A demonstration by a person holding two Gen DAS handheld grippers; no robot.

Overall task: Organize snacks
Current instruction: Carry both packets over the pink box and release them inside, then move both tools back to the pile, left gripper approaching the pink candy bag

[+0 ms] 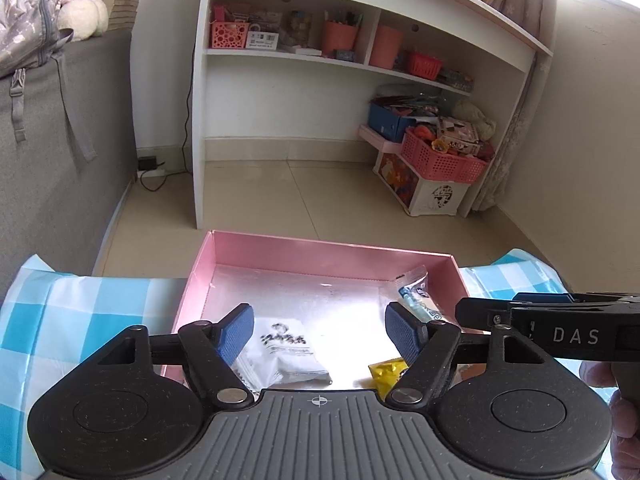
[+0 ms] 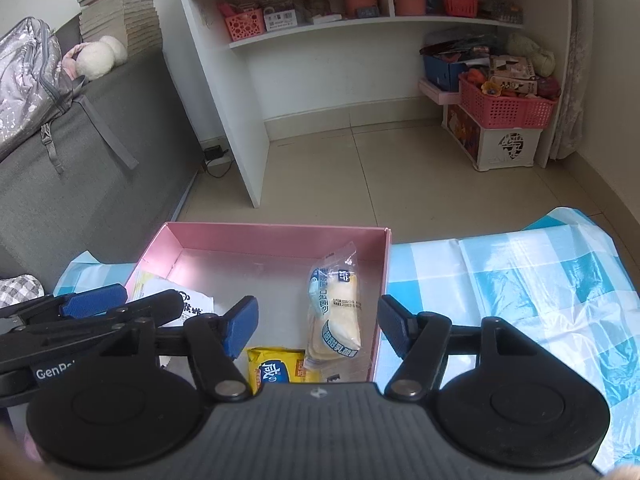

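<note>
Snacks lie inside the shallow pink box (image 2: pixel 280 236) that sits on a table covered with a blue-and-white checked cloth (image 2: pixel 520 280): a white packet with black lettering (image 1: pixel 286 354) toward the left side, a small yellow packet (image 2: pixel 276 368) at the near edge, and a long clear-wrapped bread roll (image 2: pixel 334 312) lying along the right wall, its far end pointing toward the back of the box. Both grippers hang over the near end of the box, side by side and tipped downward toward its floor. The left gripper (image 1: pixel 320 336) has its blue pads (image 1: pixel 238 332) standing well apart over the white packet, touching nothing. The right gripper (image 2: pixel 316 330) is likewise spread, with the bread roll and the yellow packet showing below the gap between its fingers but clear of the pads. Each tool shows at the edge of the other's view, level with it and just beside it. A bit of a hand (image 1: pixel 612 404) shows at the lower right of the left camera's view, gripping the right tool. Beyond the table a white shelf unit (image 2: pixel 248 120) stands on the tiled floor, with a pink basket (image 2: pixel 504 110) near the corner.
</note>
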